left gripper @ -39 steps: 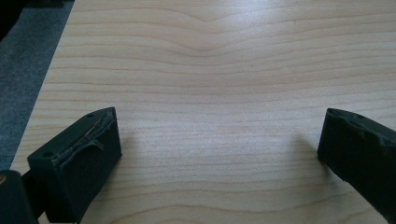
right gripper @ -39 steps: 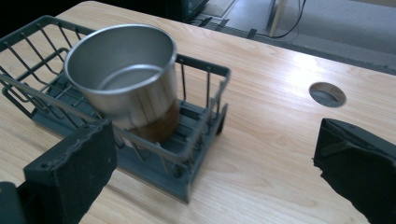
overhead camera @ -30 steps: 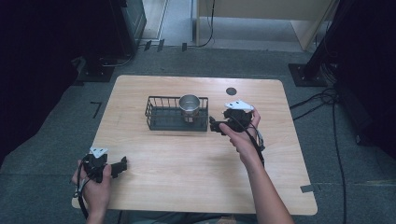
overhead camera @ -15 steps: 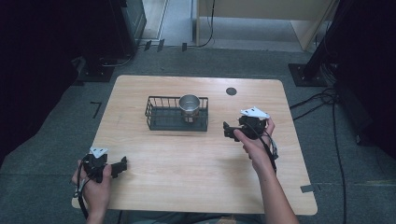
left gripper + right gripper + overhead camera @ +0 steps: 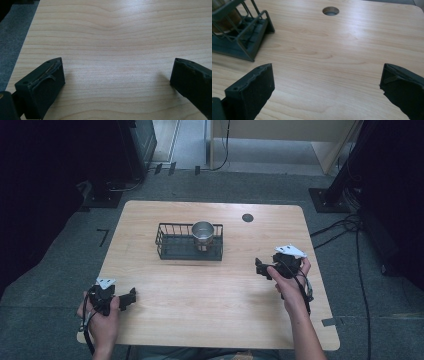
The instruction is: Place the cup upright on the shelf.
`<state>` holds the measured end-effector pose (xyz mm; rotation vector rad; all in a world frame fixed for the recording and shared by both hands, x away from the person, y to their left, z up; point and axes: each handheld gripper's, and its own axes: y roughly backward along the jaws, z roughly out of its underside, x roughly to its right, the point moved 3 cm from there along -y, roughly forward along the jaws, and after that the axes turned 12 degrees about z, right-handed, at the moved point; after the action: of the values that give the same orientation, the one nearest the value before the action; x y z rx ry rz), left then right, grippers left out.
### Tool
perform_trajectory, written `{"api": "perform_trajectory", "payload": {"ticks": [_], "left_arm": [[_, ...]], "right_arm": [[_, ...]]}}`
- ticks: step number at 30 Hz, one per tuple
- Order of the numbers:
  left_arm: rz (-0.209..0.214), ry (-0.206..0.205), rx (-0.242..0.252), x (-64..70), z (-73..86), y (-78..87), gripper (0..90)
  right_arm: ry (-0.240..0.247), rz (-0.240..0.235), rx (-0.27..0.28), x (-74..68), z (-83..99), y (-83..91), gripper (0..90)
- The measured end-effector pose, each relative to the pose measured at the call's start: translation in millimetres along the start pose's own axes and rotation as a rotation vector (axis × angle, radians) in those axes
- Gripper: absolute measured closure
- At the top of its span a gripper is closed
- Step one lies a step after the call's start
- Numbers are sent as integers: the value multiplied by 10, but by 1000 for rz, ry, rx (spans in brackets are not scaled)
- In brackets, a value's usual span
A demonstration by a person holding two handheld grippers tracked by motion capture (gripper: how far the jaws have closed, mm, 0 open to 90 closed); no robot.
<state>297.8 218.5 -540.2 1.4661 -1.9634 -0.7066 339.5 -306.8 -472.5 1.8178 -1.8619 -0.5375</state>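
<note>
A black wire basket (image 5: 172, 248) stands on the wooden table (image 5: 215, 295), with a metal cup (image 5: 202, 233) upright in its right end. My right gripper (image 5: 260, 267) hovers right of the basket, held by a hand, jaws wide apart and empty. In the right gripper view the basket's corner (image 5: 249, 37) lies at the upper left, ahead of the open gripper (image 5: 327, 87). My left gripper (image 5: 131, 297) rests near the table's front left corner, also open. In the left gripper view its spread fingertips (image 5: 47, 82) frame bare wood.
A round cable hole (image 5: 247, 217) sits near the table's far right edge, and appears as a hole (image 5: 330, 10) in the right gripper view. Dark stands and cables line the grey carpet around the table.
My right gripper has drawn back from the basket's right end, moving right and toward the person. The left gripper has stayed put.
</note>
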Motion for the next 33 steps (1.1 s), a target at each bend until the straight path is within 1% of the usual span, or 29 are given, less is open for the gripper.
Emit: {"api": "perform_trajectory", "payload": {"ticks": [1, 2, 3, 6, 8, 10, 11, 13, 18, 19, 20, 21, 22, 27, 32, 33], "left_arm": [[0, 0, 0, 0, 0, 0, 0], [0, 0, 0, 0, 0, 0, 0], [0, 0, 0, 0, 0, 0, 0], [0, 0, 0, 0, 0, 0, 0], [0, 0, 0, 0, 0, 0, 0], [0, 0, 0, 0, 0, 0, 0], [0, 0, 0, 0, 0, 0, 0], [0, 0, 0, 0, 0, 0, 0], [0, 0, 0, 0, 0, 0, 0], [0, 0, 0, 0, 0, 0, 0], [0, 0, 0, 0, 0, 0, 0], [0, 0, 0, 0, 0, 0, 0], [0, 1, 0, 1, 0, 0, 0], [0, 0, 0, 0, 0, 0, 0], [0, 0, 0, 1, 0, 0, 0], [0, 0, 0, 1, 0, 0, 0]], "right_arm": [[-5, 10, -7, 61, 46, 5, 0], [-9, 15, -10, 91, 67, 8, 0], [-9, 15, -10, 91, 67, 8, 0], [-25, 29, -18, 198, 149, 18, 0], [-27, 32, -21, 220, 170, 19, 0], [-30, 42, -26, 269, 216, 17, 0], [-39, 50, -33, 320, 266, 17, 0], [-45, 55, -35, 345, 294, 16, 0], [-65, 89, -63, 484, 452, 11, 0], [-67, 97, -74, 535, 516, 17, 0], [-67, 97, -74, 535, 516, 17, 0], [-75, 107, -83, 585, 578, 25, 0], [-75, 107, -83, 585, 578, 25, 0], [-91, 124, -102, 700, 733, 46, 0], [-97, 142, -126, 795, 881, 64, 0], [-102, 147, -133, 832, 933, 72, 0]]}}
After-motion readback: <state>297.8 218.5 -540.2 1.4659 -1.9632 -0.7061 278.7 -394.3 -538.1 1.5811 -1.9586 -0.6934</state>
